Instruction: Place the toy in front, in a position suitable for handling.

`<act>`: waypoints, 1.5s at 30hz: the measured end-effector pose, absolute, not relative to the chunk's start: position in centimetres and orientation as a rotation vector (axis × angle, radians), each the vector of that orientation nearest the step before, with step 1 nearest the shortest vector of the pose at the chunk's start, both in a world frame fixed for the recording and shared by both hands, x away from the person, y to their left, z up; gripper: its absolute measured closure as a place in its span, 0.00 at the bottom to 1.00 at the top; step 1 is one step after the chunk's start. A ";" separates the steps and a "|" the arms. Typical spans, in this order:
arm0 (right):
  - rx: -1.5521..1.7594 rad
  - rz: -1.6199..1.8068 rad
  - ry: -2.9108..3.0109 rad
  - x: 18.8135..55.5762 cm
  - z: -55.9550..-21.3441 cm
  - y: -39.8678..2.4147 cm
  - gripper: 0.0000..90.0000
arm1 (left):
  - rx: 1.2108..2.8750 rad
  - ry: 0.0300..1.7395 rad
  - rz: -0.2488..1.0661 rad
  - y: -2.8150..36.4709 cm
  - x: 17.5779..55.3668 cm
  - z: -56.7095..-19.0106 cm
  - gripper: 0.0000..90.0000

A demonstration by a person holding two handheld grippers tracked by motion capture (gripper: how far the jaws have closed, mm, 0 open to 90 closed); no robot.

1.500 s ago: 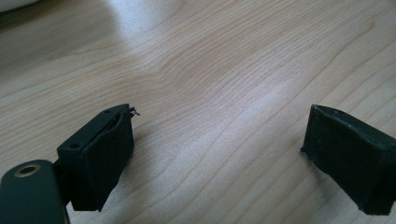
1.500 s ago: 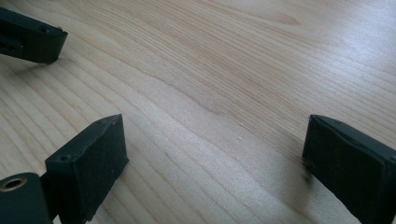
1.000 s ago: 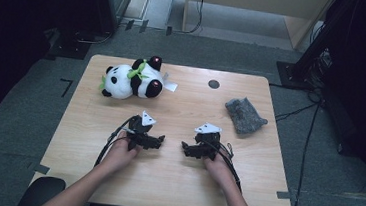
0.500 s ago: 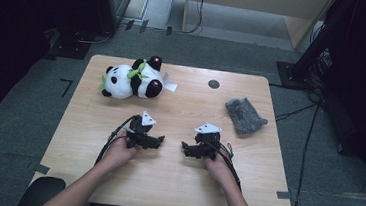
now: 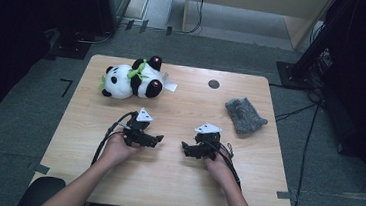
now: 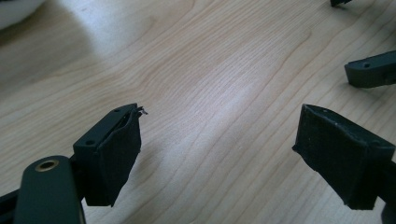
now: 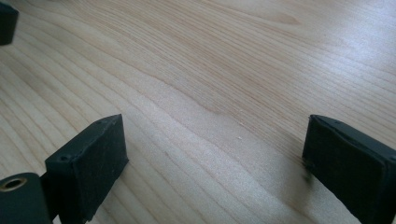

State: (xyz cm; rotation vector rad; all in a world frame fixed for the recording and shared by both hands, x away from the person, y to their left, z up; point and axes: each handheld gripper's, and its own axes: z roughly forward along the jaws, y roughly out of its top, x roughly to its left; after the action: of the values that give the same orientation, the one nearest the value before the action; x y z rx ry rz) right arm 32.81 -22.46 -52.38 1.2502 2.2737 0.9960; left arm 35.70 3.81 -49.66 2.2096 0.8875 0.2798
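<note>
Both grippers rest on the near half of the wooden bench [image 5: 174,182], nothing yet picked up. The left gripper [image 5: 157,140] and right gripper [image 5: 185,147] face each other, jaws apart and empty. The plush panda [image 5: 131,80] lies untouched at far left, the grey cloth [image 5: 244,115] at right.

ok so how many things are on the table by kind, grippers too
plush panda: 1
grey cloth bundle: 1
dark round spot on the table, near the far edge: 1
handheld grippers: 2, the left gripper and the right gripper, both with jaws apart and nothing between them
total: 5
</note>
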 end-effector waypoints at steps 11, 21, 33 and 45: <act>1.250 0.996 2.274 32.8 -52.4 -22.5 0.07 | 2.216 0.861 0.222 4.7 35.7 -48.3 0.17; 1.250 0.994 2.275 32.8 -52.4 -22.5 0.07 | 2.167 0.848 0.275 5.8 36.2 -47.1 0.26; 1.249 0.994 2.275 32.8 -52.4 -22.5 0.07 | 2.171 0.840 0.311 7.2 37.0 -45.9 0.33; 1.249 0.991 2.274 32.8 -52.4 -22.4 0.07 | 2.144 0.855 0.206 8.8 38.8 -44.2 0.37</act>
State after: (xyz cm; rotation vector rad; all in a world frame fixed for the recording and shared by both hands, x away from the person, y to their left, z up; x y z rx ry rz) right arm 32.80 -22.45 -52.38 1.2486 2.2743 0.9906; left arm 38.75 8.76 -44.16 2.1437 0.8552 0.2058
